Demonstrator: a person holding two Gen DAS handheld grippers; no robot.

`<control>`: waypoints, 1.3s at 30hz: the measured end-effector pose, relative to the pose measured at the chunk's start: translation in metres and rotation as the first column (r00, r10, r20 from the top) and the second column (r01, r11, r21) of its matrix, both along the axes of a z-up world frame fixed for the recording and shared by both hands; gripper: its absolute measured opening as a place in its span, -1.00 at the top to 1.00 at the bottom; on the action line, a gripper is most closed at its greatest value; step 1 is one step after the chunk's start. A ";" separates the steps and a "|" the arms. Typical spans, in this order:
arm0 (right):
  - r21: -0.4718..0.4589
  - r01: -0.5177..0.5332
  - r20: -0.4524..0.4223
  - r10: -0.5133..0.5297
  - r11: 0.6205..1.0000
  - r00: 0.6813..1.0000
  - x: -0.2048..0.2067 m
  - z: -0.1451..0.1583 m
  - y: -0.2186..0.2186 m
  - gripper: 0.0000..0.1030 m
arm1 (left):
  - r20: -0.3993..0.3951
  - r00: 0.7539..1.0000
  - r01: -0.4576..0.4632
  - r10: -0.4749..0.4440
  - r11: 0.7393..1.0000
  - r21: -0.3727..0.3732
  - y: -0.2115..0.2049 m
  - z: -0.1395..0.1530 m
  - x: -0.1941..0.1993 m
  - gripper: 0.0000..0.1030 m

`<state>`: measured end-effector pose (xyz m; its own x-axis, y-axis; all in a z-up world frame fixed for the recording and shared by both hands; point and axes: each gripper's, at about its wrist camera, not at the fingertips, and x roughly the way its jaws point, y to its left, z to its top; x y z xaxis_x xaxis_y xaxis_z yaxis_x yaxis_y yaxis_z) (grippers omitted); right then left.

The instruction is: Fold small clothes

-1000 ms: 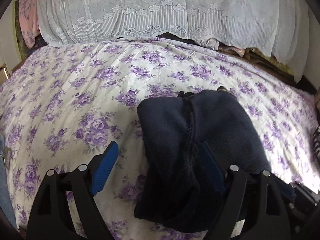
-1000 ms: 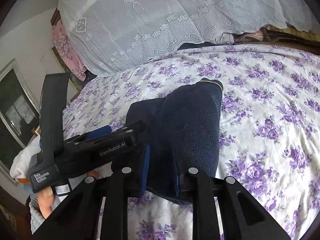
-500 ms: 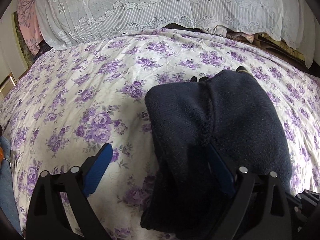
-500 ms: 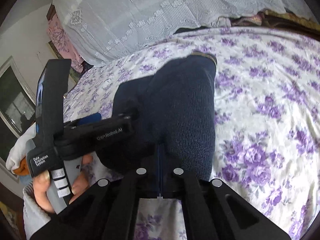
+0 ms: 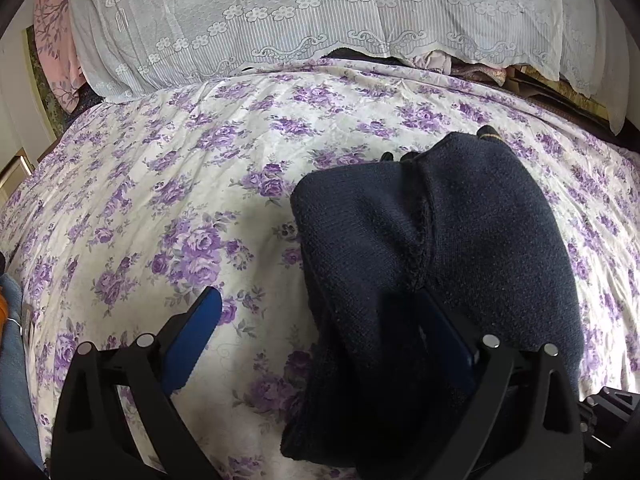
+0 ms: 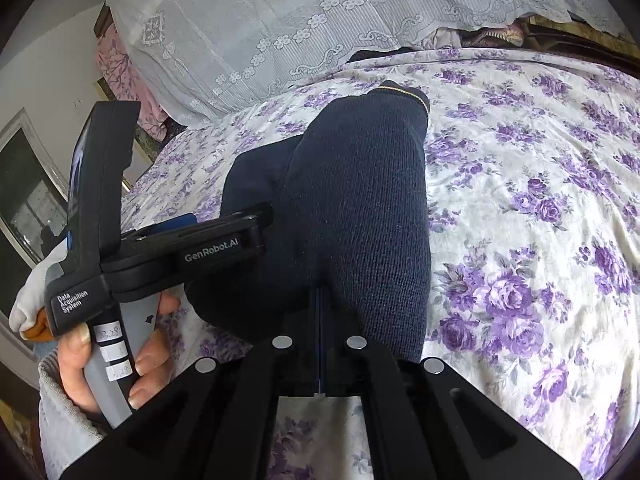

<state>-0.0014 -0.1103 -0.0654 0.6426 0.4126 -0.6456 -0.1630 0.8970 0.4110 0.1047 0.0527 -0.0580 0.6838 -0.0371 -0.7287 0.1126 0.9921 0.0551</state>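
Fingers point(image 5: 192, 340) of the left gripper point(image 5: 320, 344) stand spread wide, one pad tucked under the navy knit garment point(image 5: 432, 240), gripping nothing. Right gripper point(image 6: 320, 320) fingers are pressed together at the garment's near edge; whether cloth is pinched between them cannot be told. Lying at centre right of the left wrist view on the floral bedsheet point(image 5: 180, 200), the garment looks soft, light and limp, so it will likely sag. Best hold: a hemmed edge or corner.
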 end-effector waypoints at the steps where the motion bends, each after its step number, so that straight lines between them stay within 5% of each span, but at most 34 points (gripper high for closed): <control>1: 0.004 0.001 -0.001 -0.001 1.000 1.000 0.000 0.000 -0.001 1.00 | -0.001 1.000 0.001 -0.001 1.000 -0.011 0.001 0.002 0.000 -0.84; 8: -0.004 0.001 0.004 -0.001 1.000 1.000 0.000 0.001 0.000 1.00 | 0.021 1.000 0.015 -0.012 0.993 -0.114 0.012 0.017 -0.005 -0.84; 14: -0.003 -0.002 0.002 0.002 1.000 1.000 0.000 0.001 0.000 1.00 | -0.052 0.999 -0.004 0.002 0.999 -0.047 0.006 -0.004 0.007 -0.85; 19: 0.014 0.009 0.020 -0.009 1.000 1.000 0.000 0.018 -0.003 1.00 | -0.059 0.998 -0.013 0.009 0.997 -0.079 0.011 -0.004 0.008 -0.85; 26: -0.016 0.066 0.085 -0.064 0.998 0.994 0.039 0.050 -0.021 0.89 | 0.003 1.000 0.014 -0.014 0.988 -0.151 0.015 0.016 -0.002 -0.84; 30: -0.030 0.074 0.082 -0.072 0.997 0.994 0.075 0.054 -0.030 0.89 | -0.031 0.999 0.011 -0.015 0.991 -0.135 0.011 0.008 0.005 -0.84; 35: -0.034 0.049 0.041 -0.048 0.998 0.998 0.114 0.033 -0.032 0.92 | -0.073 0.997 0.014 -0.023 0.993 -0.120 0.007 -0.007 0.014 -0.86; 39: -0.059 0.034 0.025 -0.033 0.998 0.999 0.125 0.005 -0.032 1.00 | -0.133 0.991 0.007 -0.034 0.980 -0.200 0.016 -0.020 0.026 -0.92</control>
